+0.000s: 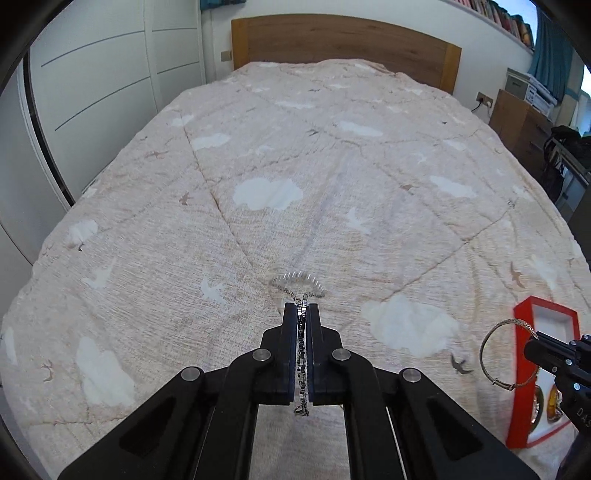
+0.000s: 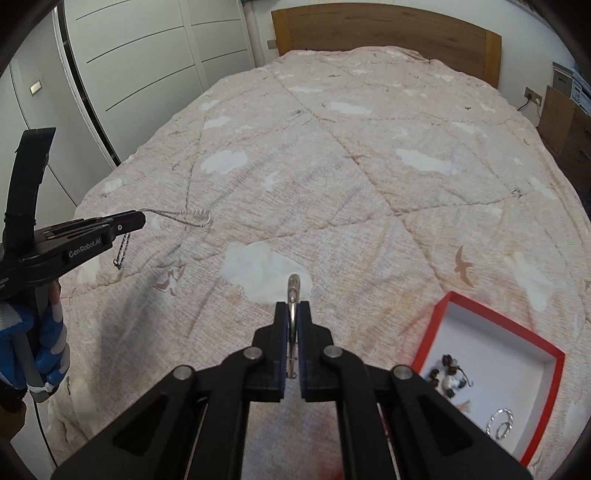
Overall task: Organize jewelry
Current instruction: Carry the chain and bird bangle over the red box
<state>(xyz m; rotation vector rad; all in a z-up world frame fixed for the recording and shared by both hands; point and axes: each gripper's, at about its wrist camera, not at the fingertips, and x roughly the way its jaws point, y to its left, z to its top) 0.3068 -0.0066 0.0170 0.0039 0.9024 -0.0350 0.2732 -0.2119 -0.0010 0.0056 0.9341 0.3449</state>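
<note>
My left gripper [image 1: 301, 308] is shut on a silver chain bracelet [image 1: 300, 286]; its loop sticks out past the fingertips and its tail hangs between the fingers. From the right wrist view the same left gripper [image 2: 142, 218] is at the left, raised above the bedspread, with the chain [image 2: 192, 218] dangling from it. My right gripper [image 2: 293, 306] is shut on a silver bangle [image 2: 293, 291], seen edge-on. In the left wrist view the bangle [image 1: 496, 354] shows as a ring held by the right gripper [image 1: 535, 338]. A red-rimmed white jewelry box [image 2: 439, 321] lies on the bed at the lower right.
The box holds a dark bead bracelet [image 2: 448, 371] and silver rings [image 2: 500, 422]. A pink bedspread [image 2: 332, 177] with white clouds covers the bed, with a wooden headboard [image 2: 384, 29] behind. White wardrobe doors [image 2: 147, 55] stand to the left. A hand in a blue glove [image 2: 48, 343] holds the left gripper.
</note>
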